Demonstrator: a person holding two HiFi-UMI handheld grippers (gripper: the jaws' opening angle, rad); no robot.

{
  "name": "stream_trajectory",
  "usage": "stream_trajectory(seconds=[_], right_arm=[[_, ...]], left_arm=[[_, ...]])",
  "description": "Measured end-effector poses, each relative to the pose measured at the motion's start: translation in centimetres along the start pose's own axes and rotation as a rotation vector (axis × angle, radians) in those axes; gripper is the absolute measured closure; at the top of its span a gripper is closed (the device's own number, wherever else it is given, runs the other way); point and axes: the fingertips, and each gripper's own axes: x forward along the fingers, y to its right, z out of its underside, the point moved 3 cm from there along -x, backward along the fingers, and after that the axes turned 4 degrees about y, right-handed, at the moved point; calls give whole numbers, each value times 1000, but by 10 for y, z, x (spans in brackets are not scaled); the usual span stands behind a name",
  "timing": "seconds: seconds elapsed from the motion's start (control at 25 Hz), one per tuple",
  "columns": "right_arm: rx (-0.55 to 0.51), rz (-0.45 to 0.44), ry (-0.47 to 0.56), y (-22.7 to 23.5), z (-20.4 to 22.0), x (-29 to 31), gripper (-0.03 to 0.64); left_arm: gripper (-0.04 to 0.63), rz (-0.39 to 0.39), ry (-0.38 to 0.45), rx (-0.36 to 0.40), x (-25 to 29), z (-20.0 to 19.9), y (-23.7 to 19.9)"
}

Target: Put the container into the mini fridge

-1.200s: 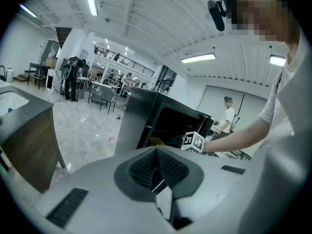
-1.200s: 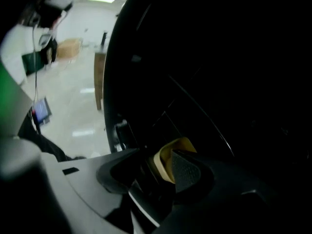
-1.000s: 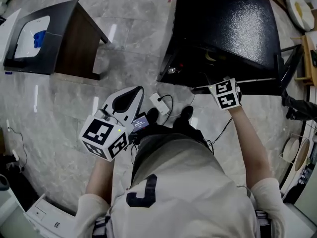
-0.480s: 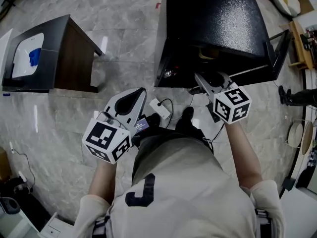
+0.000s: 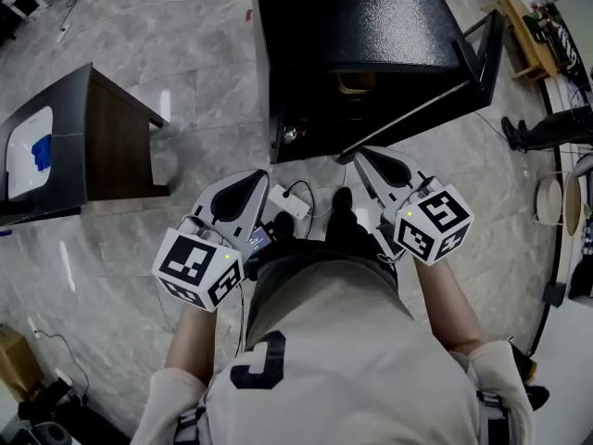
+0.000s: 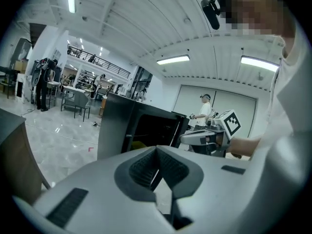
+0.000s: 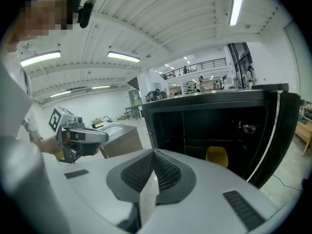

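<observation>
The black mini fridge [image 5: 357, 26] stands on the floor ahead with its door [image 5: 484, 44] swung open to the right. A yellow container [image 5: 357, 82] sits inside on a shelf; it also shows as the yellow container [image 7: 217, 156] in the right gripper view. My right gripper [image 5: 364, 158] hangs just outside the fridge opening. Its jaws have just been closing and are now shut with nothing between them. My left gripper [image 5: 250, 182] is held to the left of it, over the floor, shut and empty. Each gripper appears in the other's view: right gripper [image 6: 207, 136], left gripper [image 7: 80, 136].
A dark side table [image 5: 97, 142] with a white tray [image 5: 23, 151] and something blue on it stands at the left. A white power strip [image 5: 287, 200] and cables lie by my feet. A person's shoe [image 5: 528, 133] shows at the right edge, near wooden furniture.
My right gripper has drawn back out of the fridge, risen and rolled, and its jaws have shut empty. The left gripper has barely shifted. The head view has swung.
</observation>
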Motion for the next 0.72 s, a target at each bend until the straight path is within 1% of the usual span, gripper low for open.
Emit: stream_trajectory(seconds=[0.16, 0.32, 0.44, 0.52, 0.72], right_arm=[[-14, -23, 17, -15, -1, -19, 588], [-33, -87, 65, -29, -11, -33, 588], [6, -152, 100, -36, -17, -46, 588], [24, -185, 121, -36, -21, -59, 588], [41, -210, 174, -18, -22, -105, 588]], left_arm=[[538, 29, -8, 18, 3, 2, 17], [538, 7, -8, 40, -2, -1, 36], [538, -9, -17, 54, -4, 1, 51], [538, -14, -20, 62, 0, 1, 64], [538, -2, -14, 83, 20, 1, 115]])
